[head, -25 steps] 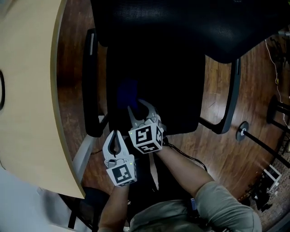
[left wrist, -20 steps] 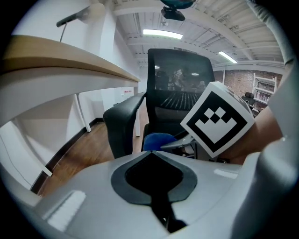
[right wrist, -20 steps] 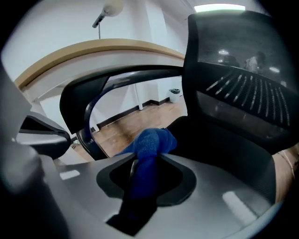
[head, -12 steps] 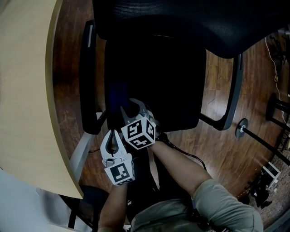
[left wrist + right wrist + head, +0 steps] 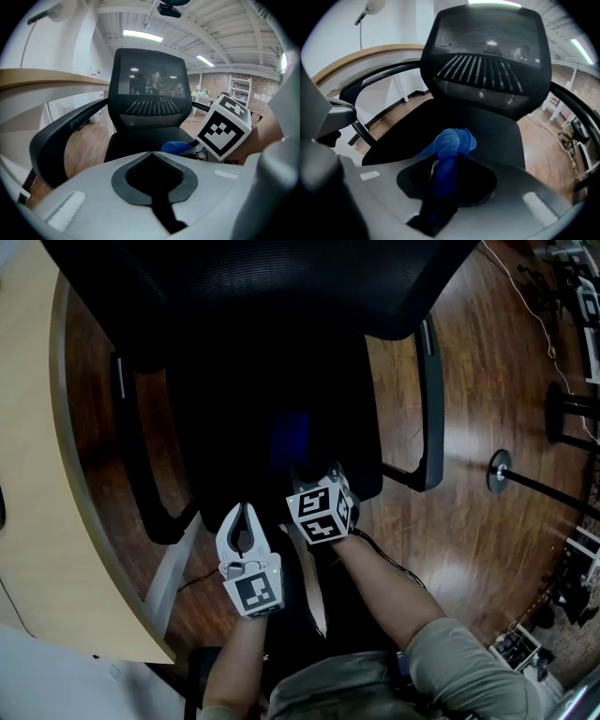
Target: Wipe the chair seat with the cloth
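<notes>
The black office chair's seat fills the middle of the head view, dark and low in contrast. My right gripper is over the seat's front middle, shut on a blue cloth. The cloth bunches out past the jaws onto the seat in the right gripper view, where the right gripper pinches the blue cloth. My left gripper hangs at the seat's front edge, to the left, shut on nothing. In the left gripper view the left gripper has its tips together, with the cloth beyond.
The mesh backrest lies at the top, with armrests at the left and right. A curved wooden desk borders the left. A stand's round foot and cables sit on the wood floor at the right.
The right gripper and the cloth have slid from the seat's left side toward its middle. The left gripper stays by the front edge. The head view has shifted, so the chair sits further left.
</notes>
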`<state>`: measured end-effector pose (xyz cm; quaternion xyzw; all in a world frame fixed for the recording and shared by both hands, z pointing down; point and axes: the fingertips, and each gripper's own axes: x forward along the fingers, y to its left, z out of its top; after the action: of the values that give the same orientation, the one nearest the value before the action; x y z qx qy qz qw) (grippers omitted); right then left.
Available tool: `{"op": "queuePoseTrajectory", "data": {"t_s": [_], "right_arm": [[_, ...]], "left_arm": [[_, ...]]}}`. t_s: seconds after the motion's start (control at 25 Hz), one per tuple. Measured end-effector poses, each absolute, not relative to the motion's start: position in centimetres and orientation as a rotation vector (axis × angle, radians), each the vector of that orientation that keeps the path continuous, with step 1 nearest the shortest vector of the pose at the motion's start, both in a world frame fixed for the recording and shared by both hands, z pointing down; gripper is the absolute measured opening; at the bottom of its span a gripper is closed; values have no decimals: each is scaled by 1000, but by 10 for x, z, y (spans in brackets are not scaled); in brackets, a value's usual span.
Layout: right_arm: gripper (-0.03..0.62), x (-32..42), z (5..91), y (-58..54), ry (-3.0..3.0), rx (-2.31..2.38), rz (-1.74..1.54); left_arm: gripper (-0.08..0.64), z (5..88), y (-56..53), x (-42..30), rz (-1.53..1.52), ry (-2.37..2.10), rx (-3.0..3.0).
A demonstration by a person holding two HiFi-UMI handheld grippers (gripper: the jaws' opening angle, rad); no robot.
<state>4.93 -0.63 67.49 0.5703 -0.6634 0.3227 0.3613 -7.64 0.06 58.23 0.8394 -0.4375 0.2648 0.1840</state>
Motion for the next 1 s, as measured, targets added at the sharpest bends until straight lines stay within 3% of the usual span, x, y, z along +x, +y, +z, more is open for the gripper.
{"op": "queuePoseTrajectory", "data": {"t_s": [0.48,1.0], "right_arm": [[97,207,676,63,-1288,1960,1119],[95,221,714,103,-1178,2030,1265]], "left_arm": [[5,583,28,40,795,-980,2521],[5,603,52,92,804,-961,2512]]}}
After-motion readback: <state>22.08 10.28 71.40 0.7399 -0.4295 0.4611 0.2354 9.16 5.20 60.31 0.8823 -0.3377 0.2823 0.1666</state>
